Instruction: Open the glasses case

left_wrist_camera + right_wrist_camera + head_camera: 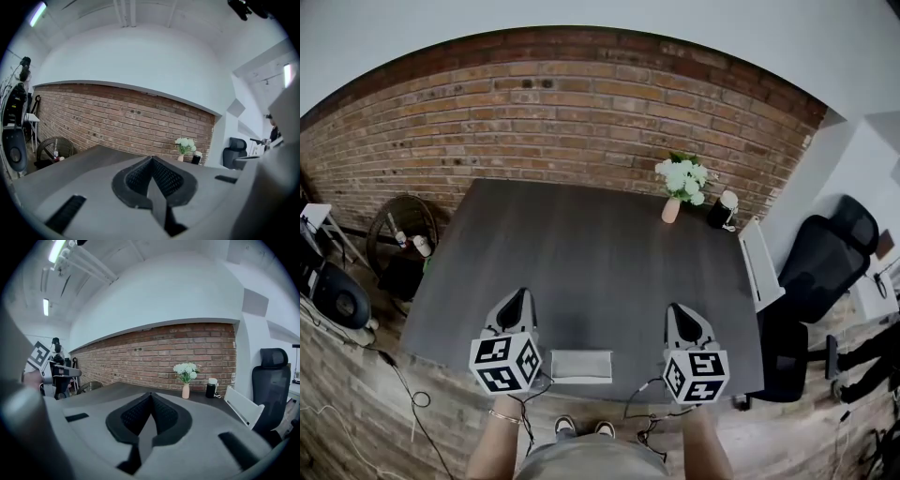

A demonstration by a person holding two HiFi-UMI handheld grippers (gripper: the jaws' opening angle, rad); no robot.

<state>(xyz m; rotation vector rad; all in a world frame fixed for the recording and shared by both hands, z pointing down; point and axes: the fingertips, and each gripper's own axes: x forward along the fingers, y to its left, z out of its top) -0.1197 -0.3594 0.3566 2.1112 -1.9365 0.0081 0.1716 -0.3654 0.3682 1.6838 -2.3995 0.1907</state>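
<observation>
A flat, pale grey glasses case point(581, 366) lies closed at the near edge of the dark table point(581, 253), midway between my two grippers. My left gripper point(521, 294) hovers to its left and my right gripper point(673, 308) to its right, both apart from the case. Each points across the table toward the brick wall. In the left gripper view the left gripper point(151, 158) has its jaws pressed together with nothing between them. The right gripper point(151, 394) looks the same in the right gripper view. Neither gripper view shows the case.
A small vase of white flowers point(679, 187) and a black-and-white cylinder point(724, 210) stand at the table's far right corner. A white chair point(761, 267) and a black office chair point(825, 248) sit to the right. A round wicker piece point(401, 225) stands at the left.
</observation>
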